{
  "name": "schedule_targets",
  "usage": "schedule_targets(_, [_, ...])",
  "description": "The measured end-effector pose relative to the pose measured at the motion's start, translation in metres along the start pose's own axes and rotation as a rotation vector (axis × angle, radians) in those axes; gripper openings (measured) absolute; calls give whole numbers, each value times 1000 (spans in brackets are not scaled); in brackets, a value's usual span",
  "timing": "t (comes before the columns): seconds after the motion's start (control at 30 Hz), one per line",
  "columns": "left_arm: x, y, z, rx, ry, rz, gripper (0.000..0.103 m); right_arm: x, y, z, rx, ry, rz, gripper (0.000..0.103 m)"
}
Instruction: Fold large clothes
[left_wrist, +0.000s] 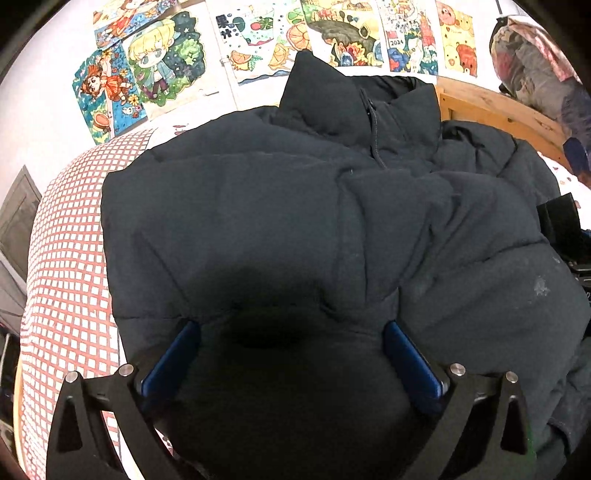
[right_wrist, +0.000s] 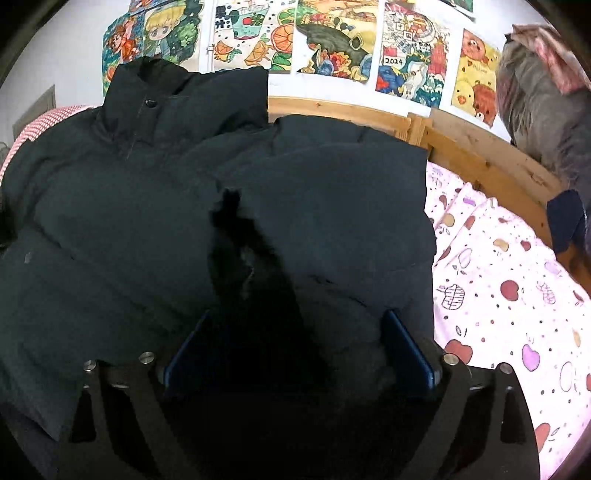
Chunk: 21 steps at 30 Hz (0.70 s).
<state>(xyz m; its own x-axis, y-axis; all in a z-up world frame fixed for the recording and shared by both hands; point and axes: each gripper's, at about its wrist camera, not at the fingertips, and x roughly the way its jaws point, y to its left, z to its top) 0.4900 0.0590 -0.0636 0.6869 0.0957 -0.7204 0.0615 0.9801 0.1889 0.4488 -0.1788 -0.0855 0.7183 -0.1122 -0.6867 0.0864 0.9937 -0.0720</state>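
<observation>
Jaws, both grippers: spread wide, each with a thick bunch of coat hem lying between the blue pads; whether the cloth is pinched firmly cannot be told. Left gripper (left_wrist: 291, 339): at the near hem, left half. Right gripper (right_wrist: 295, 339): at the near hem, right half, beside a dark furry trim. Coat (left_wrist: 258, 206): dark, padded, lying flat on the bed (right_wrist: 509, 295), collar toward the wall. Paired hem hold likely serves to lift the bottom edge evenly toward the collar.
</observation>
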Motion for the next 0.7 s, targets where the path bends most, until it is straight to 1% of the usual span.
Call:
schedule_targets(0.07, [-1, 2, -1, -9, -11, -13, 103, 0, 0, -3, 3, -6, 4, 92])
schedule_targets(0.23, [-9, 13, 2, -51, -16, -84, 103, -2, -4, -9, 28, -28, 30, 93])
schedule_targets(0.37, [-27, 31, 15, -101, -50, -135, 103, -8, -17, 2, 62, -21, 89, 93])
schedule_targets(0.47, [-36, 44, 31, -137, -62, -138, 103, -22, -30, 10, 102, -9, 165, 93])
schedule_targets(0.53, [-38, 54, 46, -169, -77, -147, 103, -33, -37, 19, 98, -17, 173, 93])
schedule_targets(0.6, [-37, 61, 62, -200, -87, -156, 103, -49, -43, 34, 89, -60, 168, 93])
schedule_targets(0.7, [-29, 69, 95, -247, -126, -171, 103, -59, -50, 66, 95, -99, 193, 93])
